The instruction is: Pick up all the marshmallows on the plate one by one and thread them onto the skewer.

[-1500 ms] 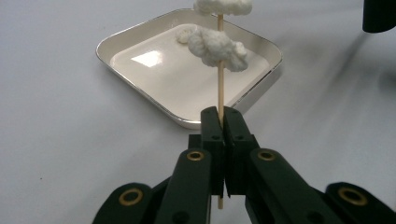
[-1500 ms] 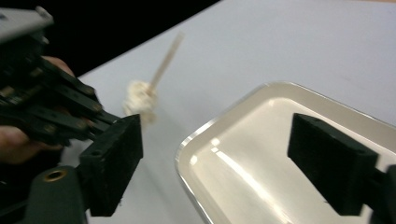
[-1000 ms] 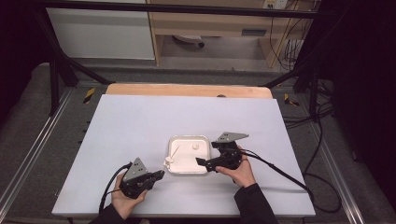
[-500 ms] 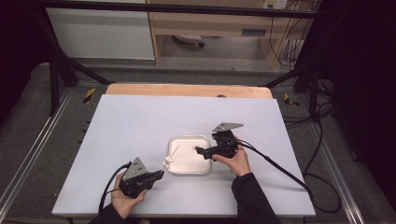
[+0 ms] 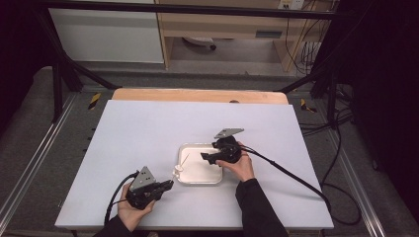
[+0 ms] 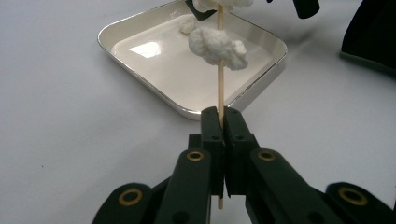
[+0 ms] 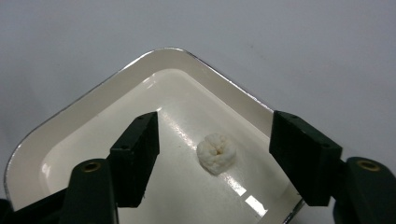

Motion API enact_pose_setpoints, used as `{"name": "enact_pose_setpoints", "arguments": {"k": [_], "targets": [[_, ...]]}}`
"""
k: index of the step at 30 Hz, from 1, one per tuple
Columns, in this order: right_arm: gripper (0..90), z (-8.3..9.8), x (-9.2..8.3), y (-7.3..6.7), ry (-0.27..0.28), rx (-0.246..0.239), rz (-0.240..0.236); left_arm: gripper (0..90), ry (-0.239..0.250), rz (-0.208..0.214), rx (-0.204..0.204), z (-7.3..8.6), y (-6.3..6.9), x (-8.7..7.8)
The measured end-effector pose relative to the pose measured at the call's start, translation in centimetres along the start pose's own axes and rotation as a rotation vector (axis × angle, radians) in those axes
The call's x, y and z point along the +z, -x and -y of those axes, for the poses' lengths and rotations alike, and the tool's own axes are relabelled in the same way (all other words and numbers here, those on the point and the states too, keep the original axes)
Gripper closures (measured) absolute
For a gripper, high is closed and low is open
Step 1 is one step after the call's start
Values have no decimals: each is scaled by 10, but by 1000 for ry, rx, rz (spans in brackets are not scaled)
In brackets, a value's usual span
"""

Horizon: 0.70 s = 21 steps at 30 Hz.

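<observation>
Since the earlier frames, the right gripper has been carried from the tray's near right corner to a place over the tray, and its jaws have just been closing, with nothing yet pressed between them.

At the tray's near left corner, the left gripper is kept in place, its jaws clamped together on a thin wooden skewer. One white marshmallow-like lump is already threaded on the skewer, and a second is seen higher on it.

Inside the tray, a loose white piece lies between the right gripper's jaws, which stand apart with gaps on both sides.

The step in hand is judged to be the pick-up of that piece. Next, the jaws must be closed gently on it, and it must be lifted and pushed onto the skewer's tip.
</observation>
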State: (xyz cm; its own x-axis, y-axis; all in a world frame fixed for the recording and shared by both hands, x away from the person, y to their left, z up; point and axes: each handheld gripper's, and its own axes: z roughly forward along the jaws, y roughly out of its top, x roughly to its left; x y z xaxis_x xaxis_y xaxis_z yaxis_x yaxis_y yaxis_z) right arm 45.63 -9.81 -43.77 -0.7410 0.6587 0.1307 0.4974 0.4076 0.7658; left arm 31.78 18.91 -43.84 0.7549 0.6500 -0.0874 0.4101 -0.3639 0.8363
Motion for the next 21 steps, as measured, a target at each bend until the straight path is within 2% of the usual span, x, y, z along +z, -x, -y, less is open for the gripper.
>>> {"name": "enact_pose_setpoints", "arguments": {"k": [7, 14, 21], "targets": [[469, 4, 6, 2, -29, -20, 13, 884, 0, 2, 0, 0, 1, 0], [544, 8, 12, 2, -28, -40, 8, 884, 1, 3, 0, 0, 0, 0], [621, 10, 14, 0, -21, -86, 14, 884, 1, 2, 4, 0, 1, 0]]}}
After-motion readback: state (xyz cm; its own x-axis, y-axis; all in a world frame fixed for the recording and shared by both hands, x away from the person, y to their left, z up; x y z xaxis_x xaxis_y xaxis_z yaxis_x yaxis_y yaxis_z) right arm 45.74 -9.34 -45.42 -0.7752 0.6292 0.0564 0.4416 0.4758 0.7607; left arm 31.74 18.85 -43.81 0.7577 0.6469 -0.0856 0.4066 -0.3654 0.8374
